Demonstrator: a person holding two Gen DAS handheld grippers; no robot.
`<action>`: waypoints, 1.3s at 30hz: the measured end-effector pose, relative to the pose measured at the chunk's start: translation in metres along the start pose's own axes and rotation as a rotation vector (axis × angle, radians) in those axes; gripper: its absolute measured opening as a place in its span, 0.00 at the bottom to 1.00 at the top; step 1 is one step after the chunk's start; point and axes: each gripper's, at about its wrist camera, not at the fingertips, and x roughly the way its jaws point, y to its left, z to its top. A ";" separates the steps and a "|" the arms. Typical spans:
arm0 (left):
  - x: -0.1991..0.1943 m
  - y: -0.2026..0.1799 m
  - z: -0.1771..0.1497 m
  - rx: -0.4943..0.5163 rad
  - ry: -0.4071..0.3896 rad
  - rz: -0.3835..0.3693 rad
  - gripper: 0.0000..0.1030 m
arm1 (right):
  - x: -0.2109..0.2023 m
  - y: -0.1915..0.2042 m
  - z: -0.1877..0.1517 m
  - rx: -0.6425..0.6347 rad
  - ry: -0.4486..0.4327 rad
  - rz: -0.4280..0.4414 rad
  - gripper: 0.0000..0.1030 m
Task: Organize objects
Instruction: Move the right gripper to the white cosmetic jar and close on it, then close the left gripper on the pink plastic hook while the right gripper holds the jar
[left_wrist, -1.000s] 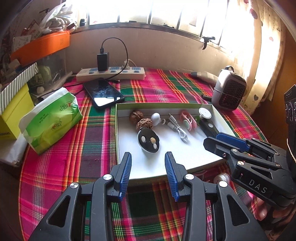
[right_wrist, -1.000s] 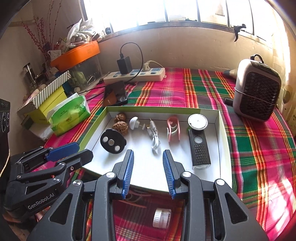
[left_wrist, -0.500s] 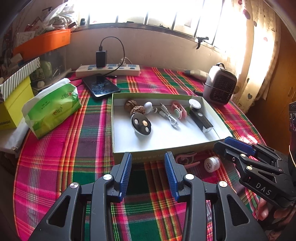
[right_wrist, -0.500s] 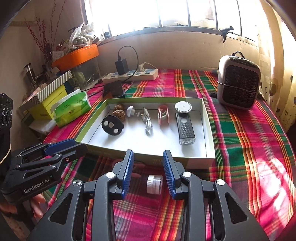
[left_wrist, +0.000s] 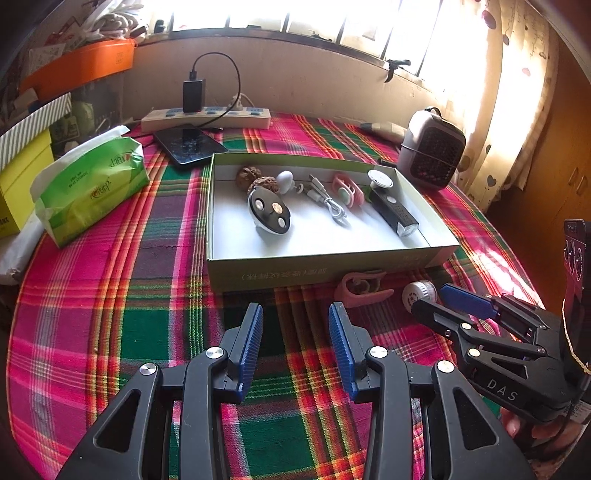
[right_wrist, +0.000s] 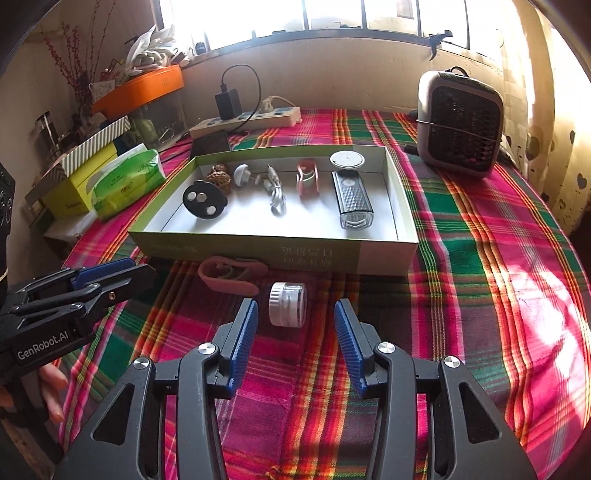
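Both grippers have drawn back from the tray since the earlier frame, so its near wall now lies ahead of the fingertips instead of under them, and the small white jar has come into plain sight. On the right gripper the jaws are opening, wider apart than before; the jar lies on its side on the plaid cloth just ahead of and between the two blue pads, touching neither. Left of the jar, a little farther from the jaws and close against the tray wall, lies the pink clip. On the left gripper the jaws stand apart with only cloth between them (the clip and jar sit off to their right). Beyond both pairs of jaws, inside the tray, rest two walnuts, a black disc, a coiled white cable and a black grater.
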 end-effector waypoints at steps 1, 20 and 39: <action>0.001 0.000 0.000 -0.001 0.001 -0.001 0.34 | 0.002 0.000 0.000 0.000 0.007 -0.008 0.44; 0.022 -0.019 0.011 0.070 0.049 -0.069 0.34 | 0.010 -0.007 0.004 0.009 0.028 -0.012 0.23; 0.032 -0.053 0.013 0.174 0.086 -0.164 0.34 | -0.011 -0.039 -0.001 0.085 0.011 0.001 0.21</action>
